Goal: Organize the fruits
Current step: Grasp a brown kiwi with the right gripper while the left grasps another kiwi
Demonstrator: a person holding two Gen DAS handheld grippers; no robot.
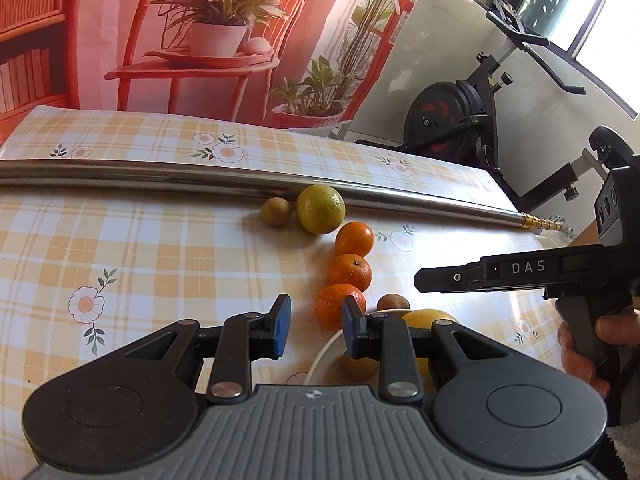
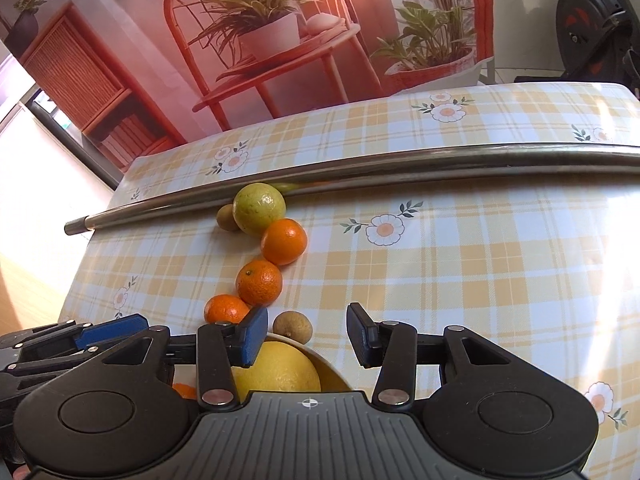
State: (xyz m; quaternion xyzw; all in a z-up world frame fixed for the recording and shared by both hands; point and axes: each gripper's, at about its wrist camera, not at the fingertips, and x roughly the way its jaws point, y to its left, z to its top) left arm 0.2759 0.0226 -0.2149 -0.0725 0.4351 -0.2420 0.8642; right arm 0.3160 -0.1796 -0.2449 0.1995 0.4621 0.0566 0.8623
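A glossy yellow-checked floral tablecloth (image 2: 460, 280) is carrying a long steel rod (image 2: 360, 174), a round green citrus (image 2: 259, 209) touching it. Both the left gripper (image 1: 313, 330) and right gripper (image 2: 308, 338) are hanging with blue-padded fingers apart, pinching nothing.

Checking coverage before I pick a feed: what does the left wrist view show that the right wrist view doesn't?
Left wrist only: the hand holding the right gripper from the side, and a full exercise bike.
Right wrist only: the pole's plain end and the big yellow fruit mostly unobstructed.
Both: three oranges in a row, the green citrus, the bowl, the checked tablecloth.
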